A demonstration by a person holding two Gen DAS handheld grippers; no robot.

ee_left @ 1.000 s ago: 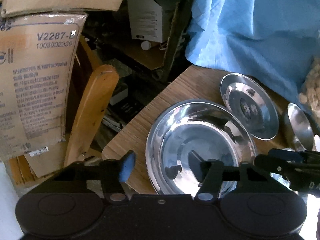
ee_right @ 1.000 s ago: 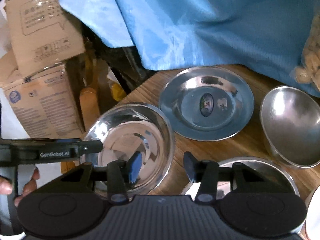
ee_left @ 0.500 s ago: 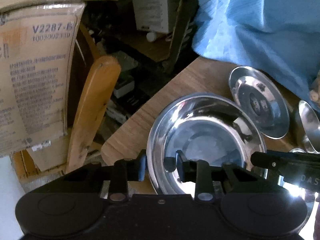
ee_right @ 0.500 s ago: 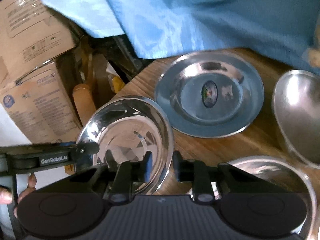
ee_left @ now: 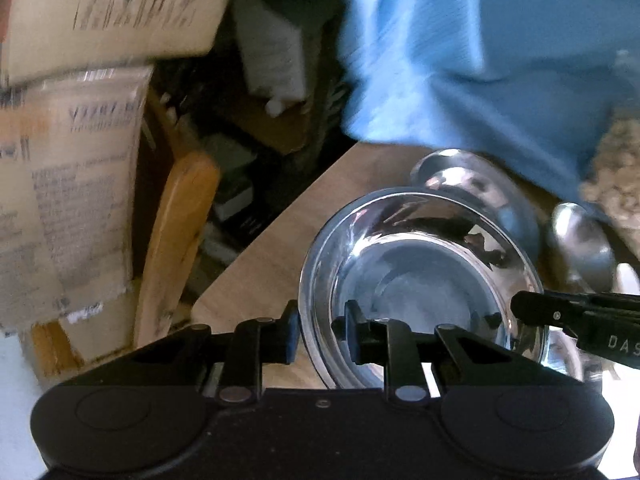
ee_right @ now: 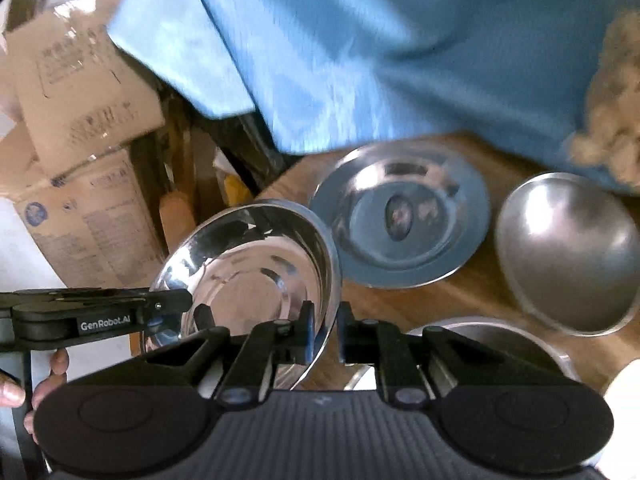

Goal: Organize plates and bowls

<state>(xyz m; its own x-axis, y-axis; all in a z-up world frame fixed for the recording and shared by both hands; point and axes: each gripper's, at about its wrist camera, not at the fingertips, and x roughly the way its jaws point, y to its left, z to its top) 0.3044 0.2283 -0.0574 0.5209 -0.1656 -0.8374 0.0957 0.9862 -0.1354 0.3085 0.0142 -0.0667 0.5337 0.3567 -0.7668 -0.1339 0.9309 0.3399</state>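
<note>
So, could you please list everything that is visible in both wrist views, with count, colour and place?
steel bowl: one, shiny silver, at the table's left corner, rim gripped on two sides
steel plate: one, silver, behind the gripped bowl
matte bowl: one, dull silver, right of the plate
another steel dish: one, silver, near edge, partly hidden
wooden table: one, brown
blue cloth: one, light blue, draped behind the table
cardboard boxes: several, tan, stacked at left
wooden chair back: one, orange-brown, beside the boxes
beige lumpy stuff: far right, kind unclear
left gripper: black, shut on the bowl's rim
right gripper: black, shut on the opposite rim
hand: one, lower left, right wrist view
</note>
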